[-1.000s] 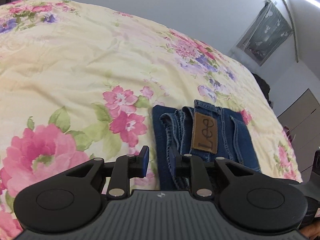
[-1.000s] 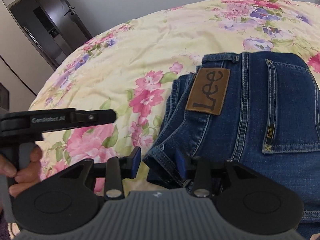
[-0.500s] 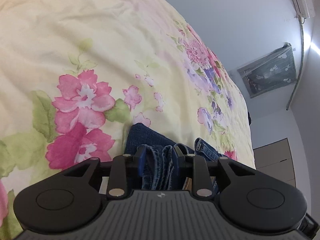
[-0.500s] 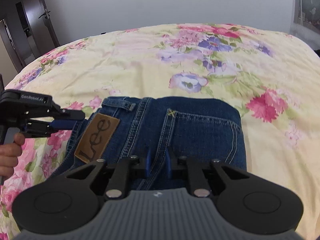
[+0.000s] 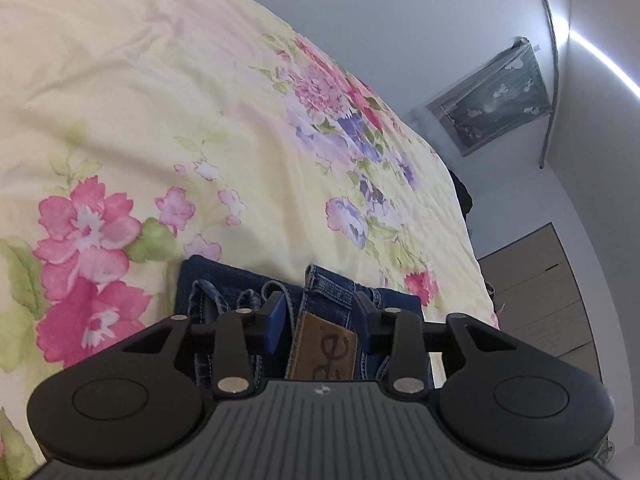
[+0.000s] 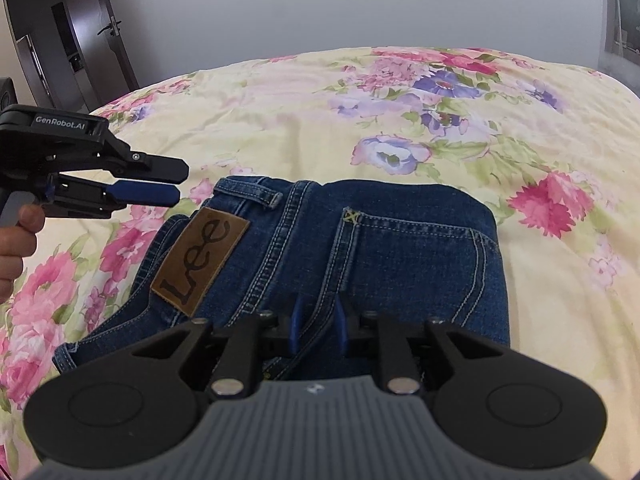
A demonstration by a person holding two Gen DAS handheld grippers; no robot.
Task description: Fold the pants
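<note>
The folded blue jeans (image 6: 400,248) lie on the floral bedspread (image 6: 280,120), back pocket up, with a brown Lee patch (image 6: 200,260). My left gripper (image 5: 320,316) is open, its blue-padded fingers apart over the waistband and patch (image 5: 324,352), holding nothing. It also shows in the right wrist view (image 6: 160,184), above the bedspread left of the jeans. My right gripper (image 6: 318,326) hovers over the near part of the jeans with jaws narrowly apart; nothing is visibly held between the pads.
The bedspread (image 5: 160,120) extends far around the jeans. A dark door (image 6: 76,40) stands at the back left. A curtained window (image 5: 492,96) and wooden drawers (image 5: 548,292) are at the right.
My left gripper opened and let go of the jeans' edge, then drew back slightly. My right gripper stayed over the jeans, now seen a little closer.
</note>
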